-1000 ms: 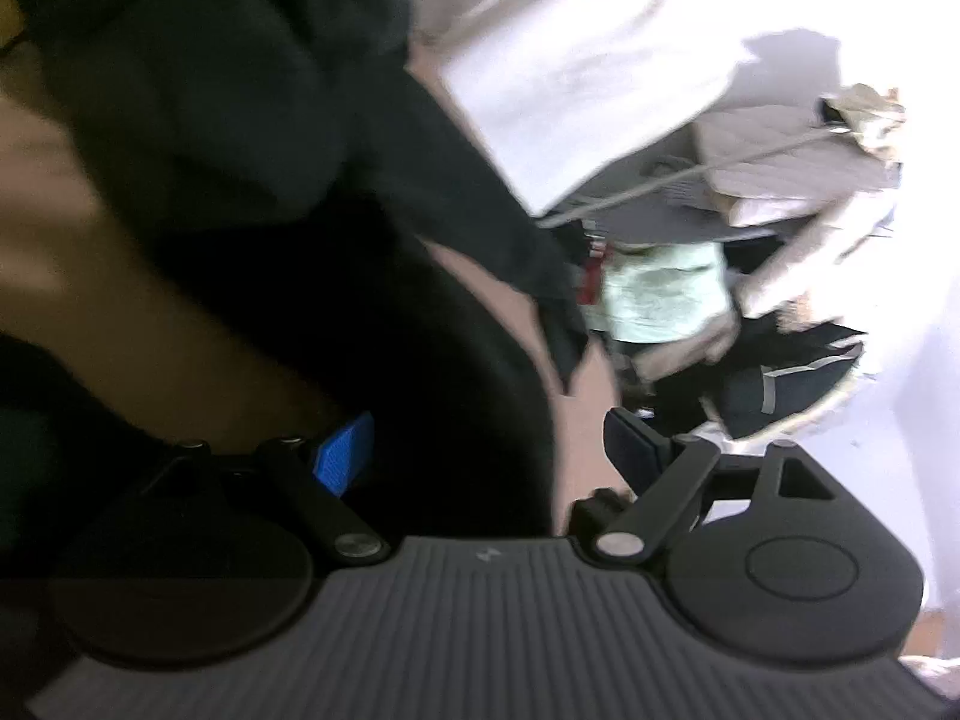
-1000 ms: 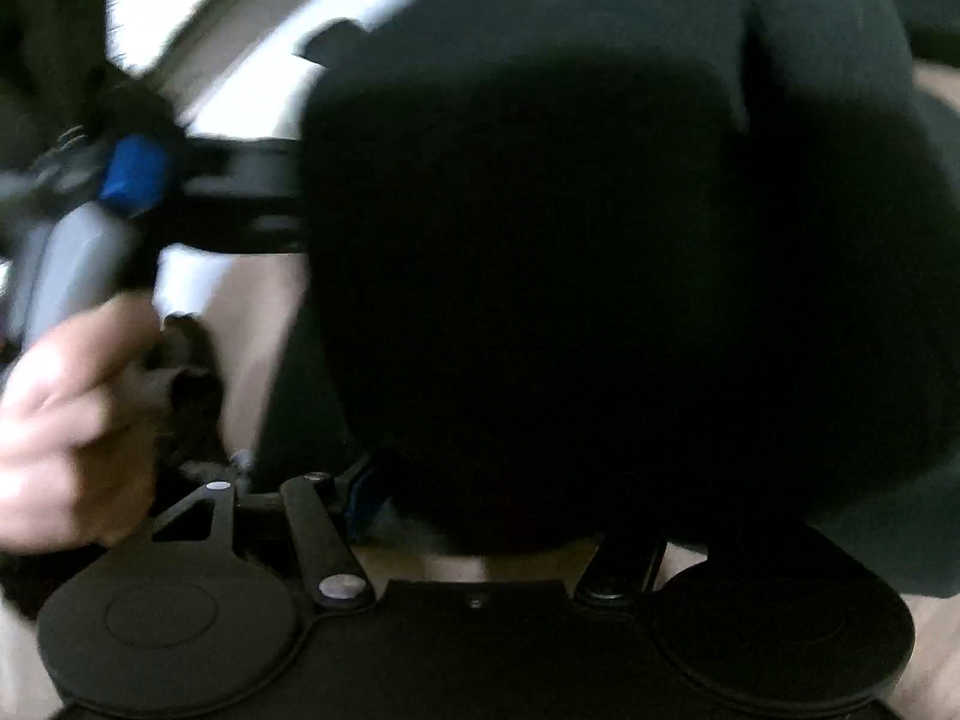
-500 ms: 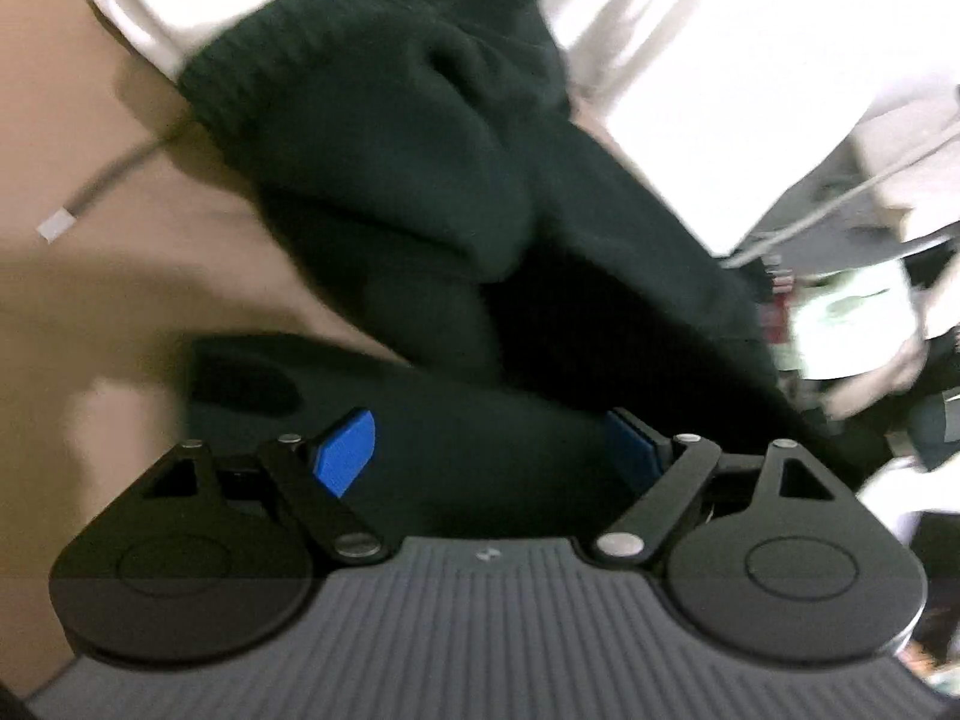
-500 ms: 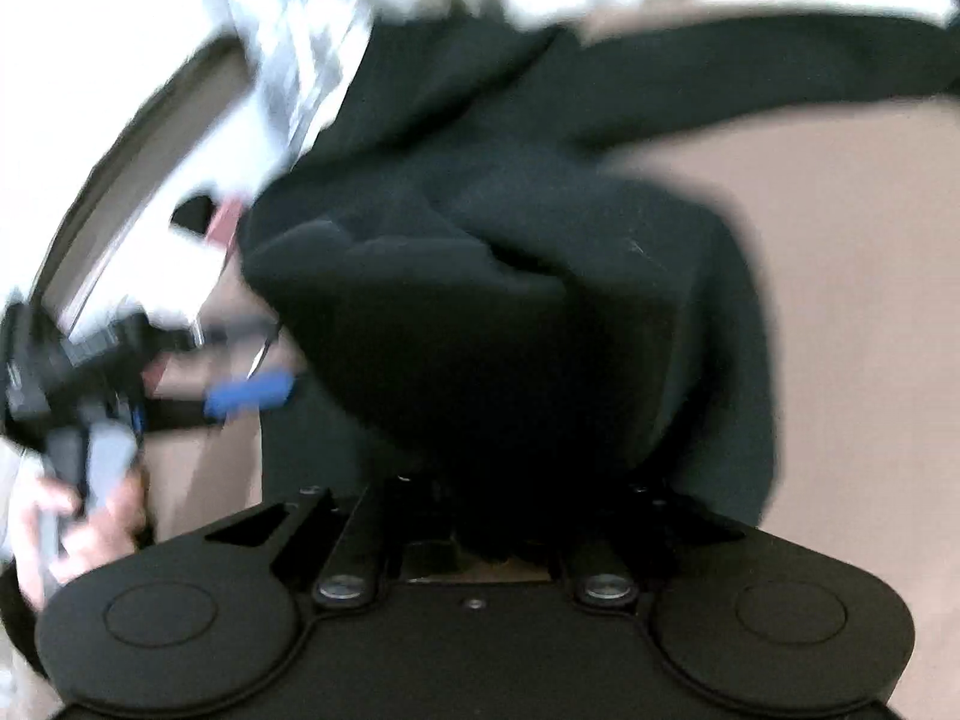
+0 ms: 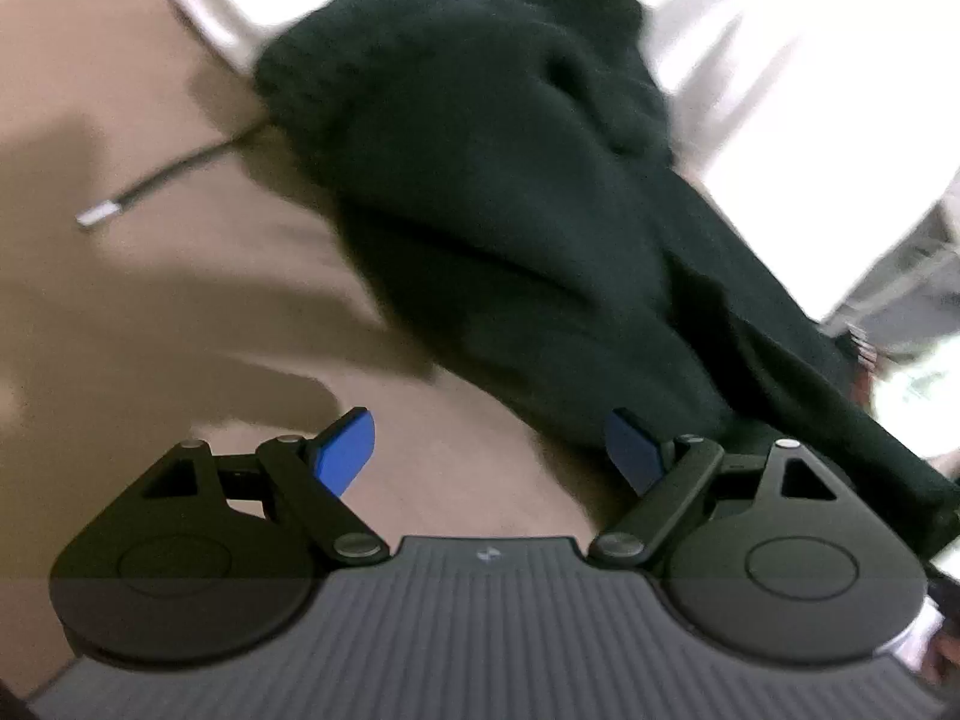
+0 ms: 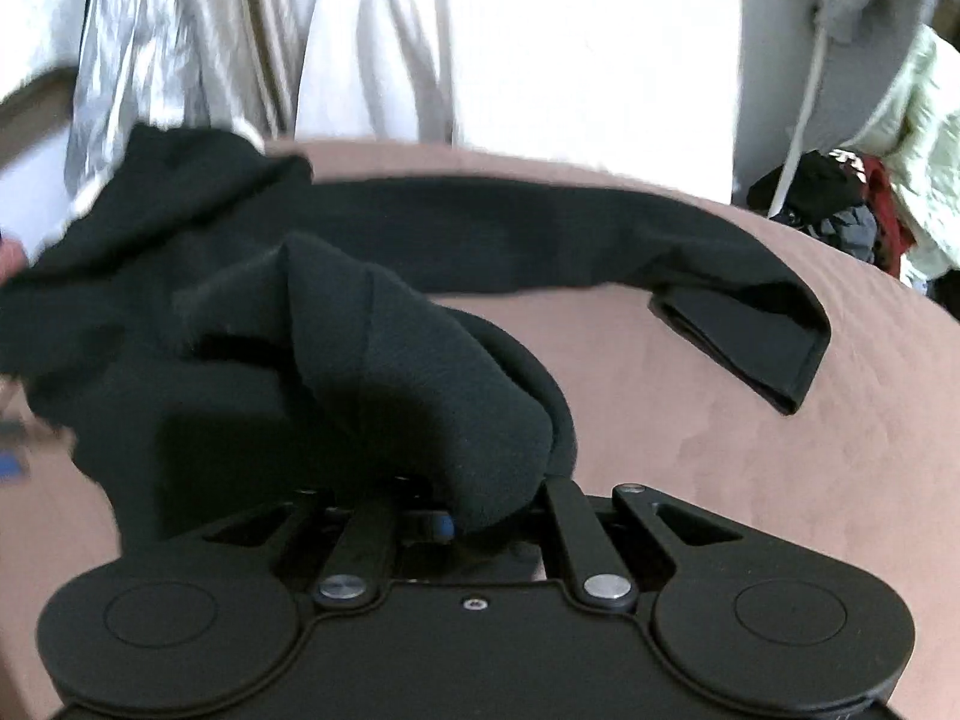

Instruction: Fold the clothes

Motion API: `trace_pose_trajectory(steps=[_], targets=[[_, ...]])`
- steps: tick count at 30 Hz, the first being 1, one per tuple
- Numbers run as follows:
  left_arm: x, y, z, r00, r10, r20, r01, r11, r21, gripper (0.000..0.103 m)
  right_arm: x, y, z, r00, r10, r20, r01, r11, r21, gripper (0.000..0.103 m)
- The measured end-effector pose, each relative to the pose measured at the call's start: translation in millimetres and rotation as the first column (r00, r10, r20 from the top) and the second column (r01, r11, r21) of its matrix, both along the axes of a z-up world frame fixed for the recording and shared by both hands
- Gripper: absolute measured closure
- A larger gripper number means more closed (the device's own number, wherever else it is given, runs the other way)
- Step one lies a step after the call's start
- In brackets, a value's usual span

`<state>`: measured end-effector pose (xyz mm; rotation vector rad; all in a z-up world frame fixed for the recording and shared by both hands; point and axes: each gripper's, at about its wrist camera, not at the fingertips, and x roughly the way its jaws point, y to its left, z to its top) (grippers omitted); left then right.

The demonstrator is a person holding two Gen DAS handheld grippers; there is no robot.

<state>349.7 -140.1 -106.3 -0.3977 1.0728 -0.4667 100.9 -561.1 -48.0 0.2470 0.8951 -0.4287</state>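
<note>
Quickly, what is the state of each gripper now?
Left gripper: open, holding nothing.
Right gripper: closed on the black garment.

The left claw (image 5: 489, 450) tilts downward with its blue pads (image 5: 345, 450) spread wide and nothing between them. The right claw (image 6: 444, 525), also angled down, is clamped tight on a bunched fold of the black garment (image 6: 360, 360); its pads are mostly buried in the cloth, so the exact bite is hard to make out.
</note>
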Motion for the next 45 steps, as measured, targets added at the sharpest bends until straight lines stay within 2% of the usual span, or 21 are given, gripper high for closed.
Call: trace_pose_trajectory(steps=[2, 4, 7, 8, 12, 13, 14, 16, 17, 20, 22, 23, 26, 28, 30, 32, 33, 35, 38, 42, 45], targets=[[3, -2, -4, 0.999, 0.031, -0.007, -0.031, 0.999, 0.033, 0.019, -4, -20, -7, 0.999, -0.029, -0.015, 0.029, 0.998, 0.049, 0.095], [2, -6, -1, 0.998, 0.052, 0.042, -0.057, 0.991, 0.125, 0.019, -13, -15, -13, 1.000, -0.021, -0.006, 0.021, 0.999, 0.037, 0.095], [-5, -27, 13, 0.979, -0.055, 0.195, -0.023, 0.926, 0.378, 0.019, -28, -1, -13, 1.000, 0.009, 0.022, -0.009, 1.000, -0.003, 0.095], [-7, -32, 14, 0.973, -0.083, 0.215, -0.011, 0.916, 0.401, 0.019, -32, 1, -13, 1.000, 0.007, 0.025, -0.007, 1.000, -0.003, 0.095], [1, -18, 6, 0.994, -0.033, 0.100, 0.004, 0.962, 0.272, 0.019, -35, 5, -16, 1.000, 0.010, 0.002, -0.010, 0.999, -0.043, 0.095], [3, -15, 5, 0.996, -0.023, 0.089, -0.003, 0.958, 0.285, 0.019, -33, 9, -16, 0.999, 0.034, -0.029, -0.036, 0.996, -0.086, 0.094], [1, -21, 3, 0.996, -0.021, 0.092, -0.012, 0.939, 0.345, 0.019, -29, 17, -19, 0.995, 0.074, -0.073, -0.085, 0.984, -0.156, 0.090], [-5, -27, 4, 0.994, -0.030, 0.103, -0.019, 0.897, 0.441, 0.019, -23, 39, -31, 0.973, 0.152, -0.175, -0.198, 0.939, -0.283, 0.085], [-7, -24, 7, 0.994, -0.032, 0.106, -0.018, 0.896, 0.443, 0.019, -21, 50, -38, 0.956, 0.184, -0.230, -0.256, 0.905, -0.338, 0.082], [-6, -2, 10, 0.999, -0.033, 0.022, 0.029, 0.982, 0.188, 0.019, -21, 65, -49, 0.942, 0.172, -0.287, -0.278, 0.880, -0.384, 0.072], [-6, 6, 11, 0.998, -0.052, -0.043, 0.052, 0.999, -0.003, 0.018, -22, 65, -49, 0.942, 0.156, -0.298, -0.264, 0.893, -0.365, 0.061], [-8, 4, 13, 0.997, -0.063, -0.051, 0.061, 0.998, -0.034, 0.017, -23, 65, -49, 0.942, 0.145, -0.302, -0.253, 0.900, -0.355, 0.050], [-13, -11, 14, 0.995, -0.089, -0.044, 0.088, 0.996, -0.018, 0.016, -30, 56, -44, 0.960, 0.079, -0.268, -0.170, 0.926, -0.338, 0.043], [-17, -21, 9, 0.995, -0.088, -0.040, 0.086, 0.996, -0.039, 0.015, -43, 48, -36, 0.976, 0.094, -0.194, -0.142, 0.959, -0.246, 0.041], [-17, -29, 1, 0.995, -0.082, -0.061, 0.075, 0.991, -0.109, 0.011, -70, 39, -30, 0.992, 0.111, -0.057, -0.116, 0.988, -0.099, 0.038], [-20, -42, -6, 0.993, -0.092, -0.069, 0.085, 0.992, -0.097, 0.010, -90, 33, -34, 0.998, 0.058, 0.032, -0.059, 0.998, 0.034, 0.033], [-22, -50, -8, 0.994, -0.097, -0.045, 0.094, 0.994, -0.055, 0.010, -100, 29, -37, 0.997, 0.026, 0.072, -0.033, 0.994, 0.102, 0.033], [-22, -60, -11, 0.995, -0.105, -0.001, 0.105, 0.994, 0.002, 0.010, -112, 28, -55, 0.988, -0.060, 0.141, 0.019, 0.960, 0.281, 0.033], [-22, -61, -10, 0.998, -0.066, 0.017, 0.067, 0.997, -0.028, 0.009, -107, 34, -85, 0.984, -0.099, 0.146, 0.015, 0.873, 0.487, 0.033], [-17, -48, -15, 0.999, -0.013, -0.033, 0.008, 0.990, -0.138, 0.005, -83, 67, -95, 0.979, -0.007, 0.205, -0.112, 0.819, 0.562, 0.032], [-18, -46, -10, 1.000, -0.016, -0.016, 0.014, 0.991, -0.133, 0.005, -62, 81, -99, 0.980, 0.062, 0.191, -0.156, 0.835, 0.527, 0.028]])
